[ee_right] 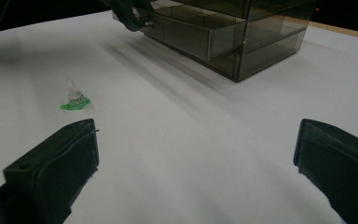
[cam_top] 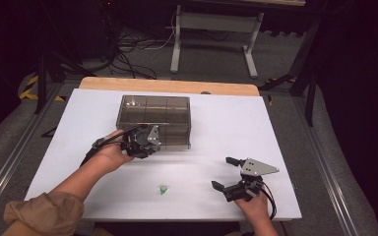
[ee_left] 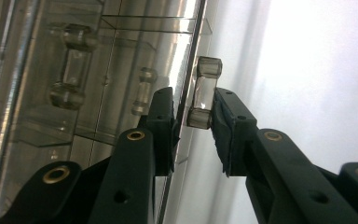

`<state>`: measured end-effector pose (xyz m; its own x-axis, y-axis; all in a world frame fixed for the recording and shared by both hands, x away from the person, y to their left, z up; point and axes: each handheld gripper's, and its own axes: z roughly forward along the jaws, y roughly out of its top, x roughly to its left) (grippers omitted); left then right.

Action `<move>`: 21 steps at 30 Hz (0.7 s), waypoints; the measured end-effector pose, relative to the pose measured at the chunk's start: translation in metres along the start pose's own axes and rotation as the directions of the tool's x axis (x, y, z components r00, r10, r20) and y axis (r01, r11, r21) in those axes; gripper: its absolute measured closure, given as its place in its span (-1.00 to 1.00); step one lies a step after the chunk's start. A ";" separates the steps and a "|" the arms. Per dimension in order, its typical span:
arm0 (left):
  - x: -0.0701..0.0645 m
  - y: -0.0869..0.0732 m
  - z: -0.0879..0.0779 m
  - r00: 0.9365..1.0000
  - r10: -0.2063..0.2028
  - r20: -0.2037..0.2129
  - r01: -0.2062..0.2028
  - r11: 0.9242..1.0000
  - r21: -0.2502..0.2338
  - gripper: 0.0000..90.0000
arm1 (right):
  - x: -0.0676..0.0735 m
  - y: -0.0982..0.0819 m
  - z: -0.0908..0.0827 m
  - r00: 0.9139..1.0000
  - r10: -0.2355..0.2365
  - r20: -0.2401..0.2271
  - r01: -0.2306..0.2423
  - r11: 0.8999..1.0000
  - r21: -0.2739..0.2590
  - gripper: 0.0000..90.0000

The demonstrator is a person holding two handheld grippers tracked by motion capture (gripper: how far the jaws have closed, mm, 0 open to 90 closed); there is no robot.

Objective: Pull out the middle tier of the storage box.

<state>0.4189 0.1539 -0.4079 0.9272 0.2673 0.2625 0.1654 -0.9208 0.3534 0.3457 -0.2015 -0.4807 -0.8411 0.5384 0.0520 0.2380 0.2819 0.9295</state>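
A smoked clear drawer box [cam_top: 155,115] stands on the white table [cam_top: 226,123], left of centre. My left gripper [cam_top: 152,142] is at the box's front lower left. In the left gripper view, that gripper [ee_left: 193,100] is shut on a clear drawer handle [ee_left: 204,93]: one jaw lies against the drawer's front panel, the other against the handle. My right gripper [cam_top: 224,173] rests near the front right edge, open and holding nothing; in its own view [ee_right: 196,140] only bare table lies between the jaws. A small clear piece on a green base [cam_top: 163,189] [ee_right: 75,100] stands near the table's front.
A wooden strip [cam_top: 170,86] runs along the table's far edge. Beyond it are a desk frame's white legs [cam_top: 211,29] and cables [cam_top: 128,49] on the floor. The right gripper view shows the drawer box [ee_right: 242,28] far ahead, with a drawer slightly out.
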 end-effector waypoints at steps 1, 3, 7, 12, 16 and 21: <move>-0.001 0.000 -0.001 1.000 0.000 0.004 0.000 1.000 0.001 0.58 | 0.000 0.000 0.000 1.000 0.000 0.000 0.000 1.000 0.000 -0.99; -0.004 -0.001 -0.001 1.000 0.004 0.007 -0.004 1.000 0.002 0.58 | 0.000 0.000 0.000 1.000 -0.002 0.000 0.002 1.000 0.000 -0.99; -0.007 -0.001 -0.003 1.000 0.009 0.012 -0.009 1.000 -0.001 0.59 | 0.000 0.000 0.000 1.000 -0.002 0.000 0.002 1.000 0.000 -0.99; -0.010 -0.004 -0.005 1.000 0.017 0.017 -0.017 1.000 -0.001 0.59 | 0.000 0.000 0.000 1.000 -0.002 0.001 0.002 1.000 0.001 -0.99; -0.014 -0.006 -0.005 1.000 0.018 0.017 -0.018 1.000 -0.001 0.58 | 0.000 0.000 0.000 1.000 -0.002 0.001 0.002 1.000 0.001 -0.99; -0.016 -0.007 -0.006 0.999 0.029 0.019 -0.029 1.000 0.006 0.58 | 0.000 0.000 0.000 1.000 -0.003 0.001 0.003 1.000 0.001 -0.99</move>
<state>0.4007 0.1577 -0.4096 0.9379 0.2351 0.2552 0.1404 -0.9297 0.3405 0.3457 -0.2011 -0.4809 -0.8413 0.5383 0.0493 0.2364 0.2844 0.9291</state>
